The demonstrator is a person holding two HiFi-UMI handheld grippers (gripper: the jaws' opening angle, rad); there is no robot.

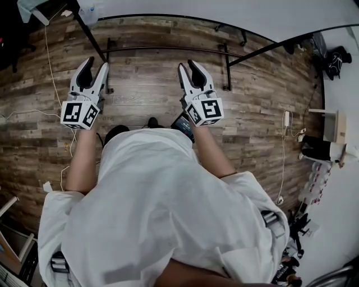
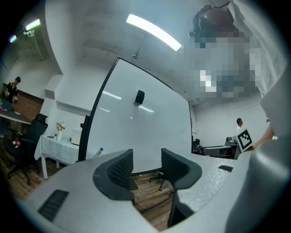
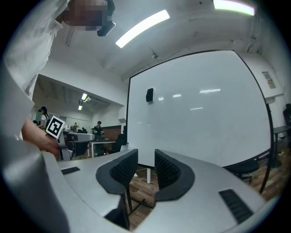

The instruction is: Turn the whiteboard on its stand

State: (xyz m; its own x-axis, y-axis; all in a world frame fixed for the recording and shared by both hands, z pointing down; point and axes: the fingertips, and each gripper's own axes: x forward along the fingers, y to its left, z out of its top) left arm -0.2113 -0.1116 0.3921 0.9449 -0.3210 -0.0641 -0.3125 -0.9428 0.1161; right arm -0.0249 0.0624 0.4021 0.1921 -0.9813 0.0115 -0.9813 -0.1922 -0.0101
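Note:
The whiteboard [image 1: 224, 12] stands in front of me, its black frame arcing across the top of the head view. Its stand's floor bar [image 1: 168, 49] lies just beyond both grippers. In the left gripper view the whiteboard [image 2: 141, 127] fills the middle, turned slightly away to the right, with a small black magnet [image 2: 139, 97] on it. The right gripper view shows the whiteboard [image 3: 200, 109] and the same magnet [image 3: 149, 95]. My left gripper [image 1: 93, 70] [image 2: 146, 166] is open and empty, short of the board. My right gripper [image 1: 189, 68] [image 3: 145, 169] is open narrowly, with nothing between the pads.
A white cable [image 1: 53, 67] trails over the wood floor at the left, and a power strip [image 1: 286, 119] lies at the right. An office chair [image 2: 25, 141] and a cloth-covered table [image 2: 57, 148] stand left of the board. Desks and people are far behind.

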